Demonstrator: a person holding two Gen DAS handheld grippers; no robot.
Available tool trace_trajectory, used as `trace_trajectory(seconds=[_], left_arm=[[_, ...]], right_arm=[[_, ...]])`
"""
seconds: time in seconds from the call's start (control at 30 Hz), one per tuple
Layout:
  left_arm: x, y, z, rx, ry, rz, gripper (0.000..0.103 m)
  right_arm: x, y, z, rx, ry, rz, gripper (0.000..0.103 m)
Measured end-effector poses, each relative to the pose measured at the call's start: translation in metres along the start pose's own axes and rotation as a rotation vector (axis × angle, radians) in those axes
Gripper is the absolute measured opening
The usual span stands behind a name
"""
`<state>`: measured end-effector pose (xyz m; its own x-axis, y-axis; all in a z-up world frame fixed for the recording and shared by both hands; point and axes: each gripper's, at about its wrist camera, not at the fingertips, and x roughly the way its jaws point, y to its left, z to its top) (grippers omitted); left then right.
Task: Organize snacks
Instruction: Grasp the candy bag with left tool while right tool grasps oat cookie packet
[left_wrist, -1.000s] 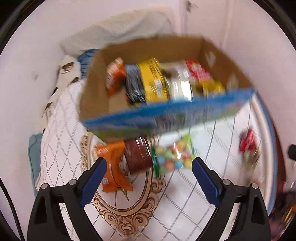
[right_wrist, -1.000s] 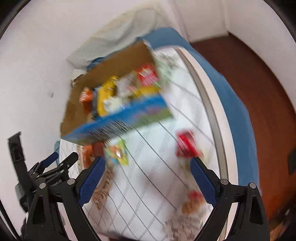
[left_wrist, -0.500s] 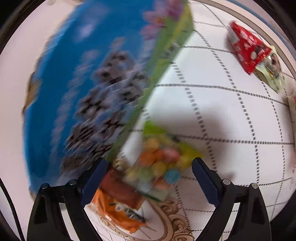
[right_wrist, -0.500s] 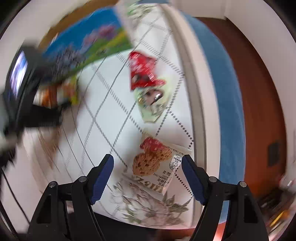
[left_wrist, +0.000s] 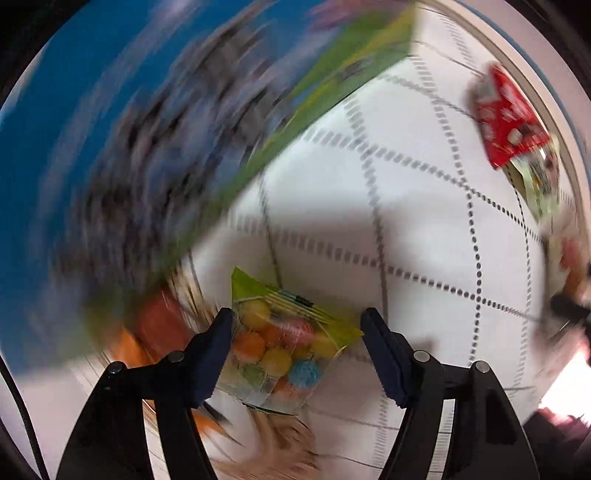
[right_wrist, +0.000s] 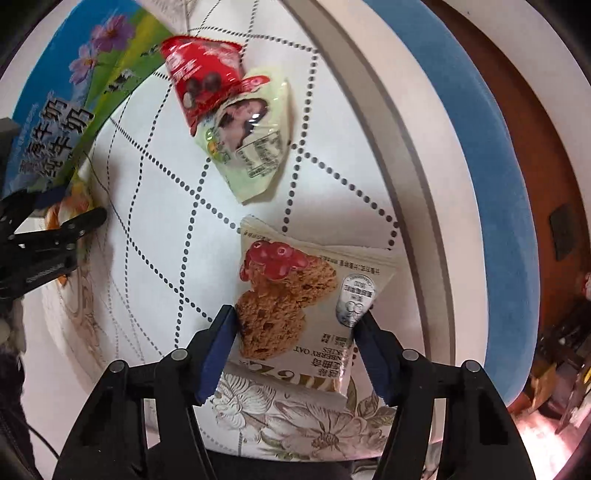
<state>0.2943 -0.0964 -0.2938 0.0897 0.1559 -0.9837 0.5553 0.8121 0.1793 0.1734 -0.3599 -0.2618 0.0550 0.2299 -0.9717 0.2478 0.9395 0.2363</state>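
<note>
In the left wrist view a clear bag of coloured candy balls (left_wrist: 280, 343) lies on the tablecloth between the fingers of my left gripper (left_wrist: 297, 325). The jaws are closing, with the pads at the bag's edges and the bag not squeezed. In the right wrist view a cranberry oat cookie pack (right_wrist: 295, 295) lies flat between the fingers of my right gripper (right_wrist: 295, 325), whose jaws are also closing on its sides. The blue printed snack box (left_wrist: 110, 147) stands just behind the candy bag and shows again as the snack box (right_wrist: 55, 110) at the upper left.
A red chocolate packet (right_wrist: 199, 77) overlaps a pale green packet (right_wrist: 251, 147) on the white dotted-grid tablecloth (right_wrist: 166, 206). An orange packet (left_wrist: 162, 325) lies blurred beside the box. The left gripper's fingers (right_wrist: 55, 236) reach in from the left. A blue seat (right_wrist: 480, 147) lies beyond the table's rim.
Both grippers have come down close to the table. Their jaws have narrowed, the left around the candy bag and the right around the cookie pack. The box's inside has gone out of view.
</note>
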Motion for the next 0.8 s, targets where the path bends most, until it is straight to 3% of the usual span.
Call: trace_trajectory(seconds=[0.17,0.2,0.27,0.33,0.5,0.63,0.8], left_arm=[[0.02,0.039,-0.036,-0.417,0.119,-0.271,0.068],[0.027,0.049,-0.049,-0.537,0.144,-0.367,0.068],[0.038,0.059,-0.065,-0.677,0.17,-0.476,0.068],[0.046,0.062,-0.078,-0.75,0.169,-0.559,0.068],[0.044,0.066,-0.093,-0.715,0.133,-0.593,0.068],[0.02,0.076,-0.087,-0.668,0.089,-0.566,0.069],[-0.003,0.079,-0.09,-0.61,0.067,-0.44,0.07]], right_arm=[[0.002,0.039,0.005,-0.144,-0.028,-0.035,0.064],[0.005,0.047,0.006,-0.169,-0.032,-0.039,0.064],[0.007,0.061,0.01,-0.214,-0.044,-0.041,0.064],[0.009,0.076,0.014,-0.261,-0.049,-0.047,0.064],[0.011,0.095,0.022,-0.329,-0.022,-0.052,0.067],[0.006,0.098,0.022,-0.331,0.004,-0.035,0.087],[-0.01,0.085,0.027,-0.279,0.0,0.002,0.087]])
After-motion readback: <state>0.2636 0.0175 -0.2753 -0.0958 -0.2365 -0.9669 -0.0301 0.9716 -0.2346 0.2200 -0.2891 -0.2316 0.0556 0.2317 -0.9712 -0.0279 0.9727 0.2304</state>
